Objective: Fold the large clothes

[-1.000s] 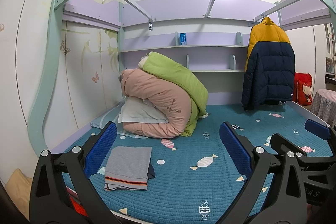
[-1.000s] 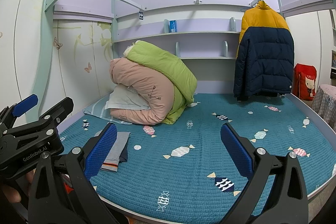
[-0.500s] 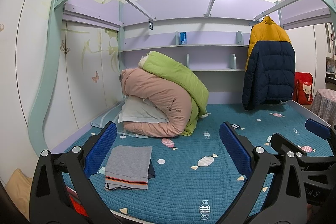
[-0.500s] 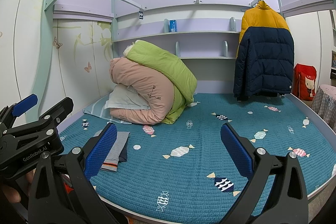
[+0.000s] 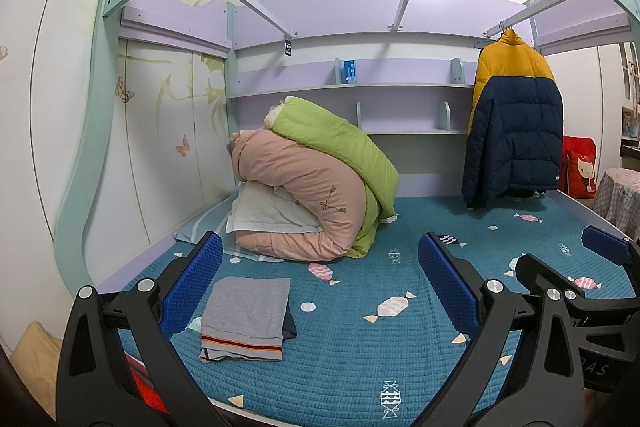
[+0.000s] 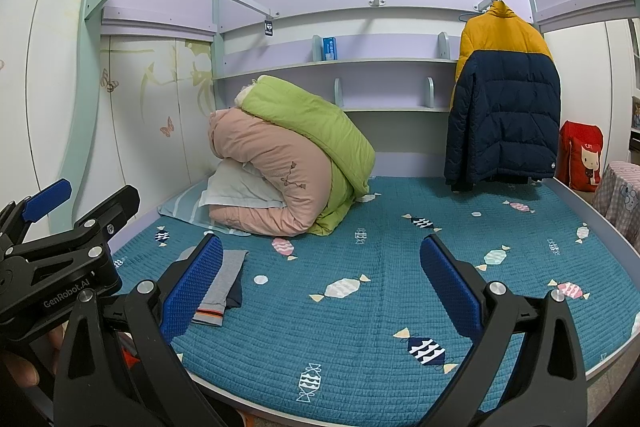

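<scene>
A folded grey garment (image 5: 245, 313) with an orange and dark stripe lies on the teal bed cover (image 5: 360, 339) near the front left; it also shows in the right wrist view (image 6: 222, 279). A dark blue garment edge pokes out under it. My left gripper (image 5: 320, 281) is open and empty, held above the bed's front edge. My right gripper (image 6: 320, 281) is open and empty, to the right of the left one. A yellow and navy puffer jacket (image 5: 514, 127) hangs at the back right; it also shows in the right wrist view (image 6: 502, 99).
Rolled pink and green quilts (image 5: 316, 187) with a pillow sit at the back left of the bed. Shelves (image 5: 352, 89) line the back wall. A red bag (image 5: 580, 167) and a covered table (image 5: 618, 199) stand to the right. The left gripper's body (image 6: 60, 263) shows in the right wrist view.
</scene>
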